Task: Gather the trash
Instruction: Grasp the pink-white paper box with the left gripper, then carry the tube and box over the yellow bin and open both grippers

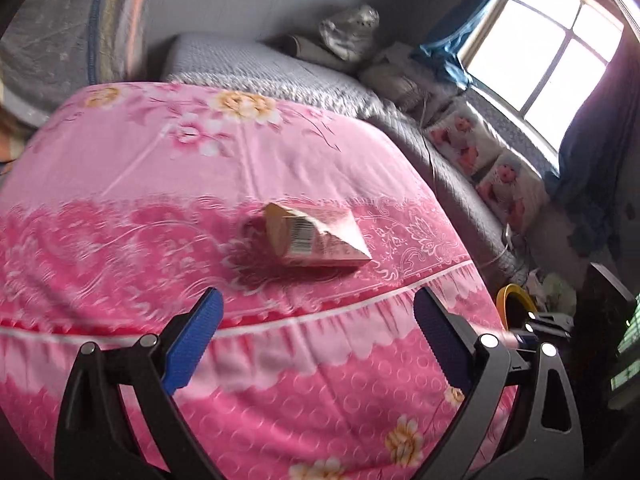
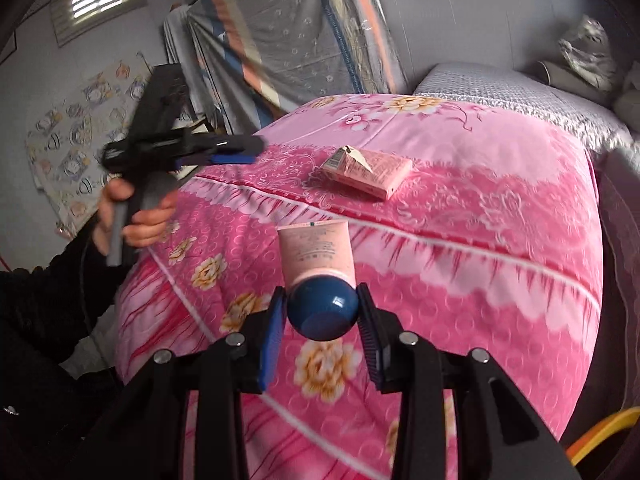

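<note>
A crumpled pink carton (image 1: 316,240) with a barcode lies on the pink floral quilt (image 1: 160,184). My left gripper (image 1: 318,330) hovers just short of it, open, with nothing between its blue pads. In the right wrist view the same carton (image 2: 366,172) rests further up the quilt (image 2: 480,240). My right gripper (image 2: 322,316) is shut on the round dark-blue cap of a pink tube (image 2: 316,252), which points away from me above the quilt. The left gripper (image 2: 236,152) shows at the left of this view, held by a person's hand (image 2: 140,216).
A grey blanket (image 1: 256,64) covers the bed behind the quilt. Cushions (image 1: 484,164) and a window (image 1: 548,52) lie to the right. A yellow-rimmed bin (image 1: 514,304) stands at the bed's right side. A plastic-wrapped bundle (image 1: 352,32) sits against the wall.
</note>
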`<state>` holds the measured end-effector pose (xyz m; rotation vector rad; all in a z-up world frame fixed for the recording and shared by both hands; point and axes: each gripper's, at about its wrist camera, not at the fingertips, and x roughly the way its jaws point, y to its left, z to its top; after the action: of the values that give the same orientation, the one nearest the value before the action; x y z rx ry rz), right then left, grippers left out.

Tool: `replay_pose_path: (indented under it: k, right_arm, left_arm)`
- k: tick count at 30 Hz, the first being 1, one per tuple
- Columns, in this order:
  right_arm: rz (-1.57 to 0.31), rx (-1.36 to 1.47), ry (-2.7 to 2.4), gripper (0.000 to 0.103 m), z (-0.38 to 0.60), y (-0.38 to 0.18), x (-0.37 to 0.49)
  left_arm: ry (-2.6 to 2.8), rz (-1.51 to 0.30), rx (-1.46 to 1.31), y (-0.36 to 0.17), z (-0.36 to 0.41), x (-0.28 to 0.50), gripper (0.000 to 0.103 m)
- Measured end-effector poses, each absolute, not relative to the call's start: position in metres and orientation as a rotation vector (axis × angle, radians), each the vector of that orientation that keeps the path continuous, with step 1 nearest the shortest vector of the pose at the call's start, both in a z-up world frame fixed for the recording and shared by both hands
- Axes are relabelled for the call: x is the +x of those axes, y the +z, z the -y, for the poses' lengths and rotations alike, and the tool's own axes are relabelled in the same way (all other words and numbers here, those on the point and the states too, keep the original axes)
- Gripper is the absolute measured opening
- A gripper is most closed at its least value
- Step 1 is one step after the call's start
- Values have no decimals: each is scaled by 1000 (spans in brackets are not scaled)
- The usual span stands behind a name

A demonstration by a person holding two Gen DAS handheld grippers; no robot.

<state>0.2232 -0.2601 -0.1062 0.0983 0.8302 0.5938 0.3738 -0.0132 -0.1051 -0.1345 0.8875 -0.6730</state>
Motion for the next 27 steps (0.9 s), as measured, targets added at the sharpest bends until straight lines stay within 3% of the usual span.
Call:
replay_pose_path:
  k: [14,17,21,27]
  right_arm:
    - [-766,180,627,33,271,-106,206]
    - [-765,197,629,33,273,-108,206]
    - [-764,222,621,33,279,-109,205]
    - [-746,231,603,33,282,-102,199]
  left_arm:
    - [-606,-1030,-50,-148,75,444,90]
    - [-573,-1057,-17,-159,82,454,75]
    - [-591,-998,36,-153,91,445,30]
    - [-582,-879,123,-135,94,418,26]
